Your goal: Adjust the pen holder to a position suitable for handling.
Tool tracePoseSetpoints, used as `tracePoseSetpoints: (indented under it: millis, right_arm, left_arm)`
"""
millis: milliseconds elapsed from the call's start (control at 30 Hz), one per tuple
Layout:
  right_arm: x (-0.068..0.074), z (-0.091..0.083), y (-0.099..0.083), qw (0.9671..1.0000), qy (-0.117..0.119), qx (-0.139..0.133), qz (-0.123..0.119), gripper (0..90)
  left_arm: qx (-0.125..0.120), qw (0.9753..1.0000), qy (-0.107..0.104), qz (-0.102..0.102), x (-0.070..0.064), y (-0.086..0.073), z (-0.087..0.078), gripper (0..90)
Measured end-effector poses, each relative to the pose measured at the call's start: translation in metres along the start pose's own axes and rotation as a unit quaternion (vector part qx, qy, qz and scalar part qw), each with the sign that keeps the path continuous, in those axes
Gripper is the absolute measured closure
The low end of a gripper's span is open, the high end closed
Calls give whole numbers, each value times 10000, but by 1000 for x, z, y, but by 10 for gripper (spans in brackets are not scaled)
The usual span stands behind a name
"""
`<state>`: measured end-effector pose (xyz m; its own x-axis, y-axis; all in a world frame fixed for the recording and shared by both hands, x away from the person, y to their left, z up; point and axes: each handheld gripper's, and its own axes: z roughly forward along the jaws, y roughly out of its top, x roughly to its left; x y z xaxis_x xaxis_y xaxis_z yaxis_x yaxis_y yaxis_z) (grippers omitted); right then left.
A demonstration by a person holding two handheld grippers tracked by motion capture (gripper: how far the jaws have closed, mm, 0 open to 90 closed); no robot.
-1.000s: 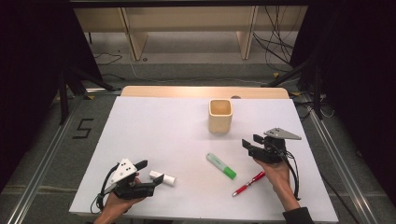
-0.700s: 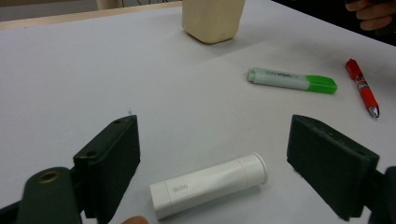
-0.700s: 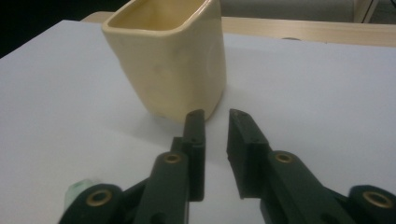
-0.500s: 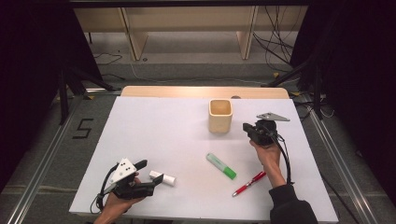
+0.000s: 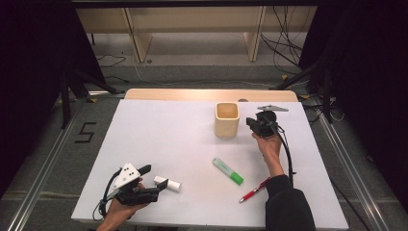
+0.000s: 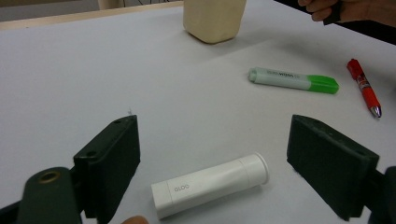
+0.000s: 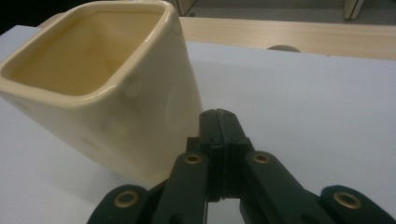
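White bench (image 5: pixel 173 144) carried a cream square ceramic cup (image 5: pixel 226 118) at twelve o'clock, still empty. Right tongs (image 7: pixel 218 116), closed on nothing, sat at its three o'clock. Left tongs (image 6: pixel 212 158) gaped wide around the white cylindrical glue stick (image 6: pixel 210 184), ungrasped, nothing stowed yet.

Readable on the white tube (image 6: pixel 210 185), in small grey letters near its blunt end: "GLOO". Printed along the pale barrel of the green highlighter (image 6: pixel 293 80): a short line of dark lettering, too small and blurred to spell out. Marked on the floor (image 5: pixel 57 144) left of the surface (image 5: pixel 159 139), in the high view: a large black "5". On the grey plate (image 5: pixel 129 174) atop the left gripper (image 5: pixel 155 182): a few dark dots, no letters. No legible print on the cream cup (image 7: pixel 107 88) or the red pen (image 6: pixel 364 88).
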<state>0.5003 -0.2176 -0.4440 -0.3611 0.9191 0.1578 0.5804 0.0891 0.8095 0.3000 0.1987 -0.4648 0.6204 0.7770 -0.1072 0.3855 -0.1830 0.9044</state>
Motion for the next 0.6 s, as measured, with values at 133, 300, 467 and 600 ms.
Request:
tracePoseSetpoints:
  millis: [133,300,467,600]
  right_arm:
    - [-2,9,0,9999,-24,96,61,900]
    - [-2,18,2,9998,-22,187,-17,900]
    - [-1,29,6,9997,8,260,-2,900]
    - [3,32,5,9995,39,311,-59,900]
  left_arm:
    - [-4,10000,0,-7,0,0,-1,168]
    - [14,10000,5,0,1,0,0,168]
    - [2,10000,15,-23,1,0,-1,168]
    - [12,10000,10,-7,1,1,-1,168]
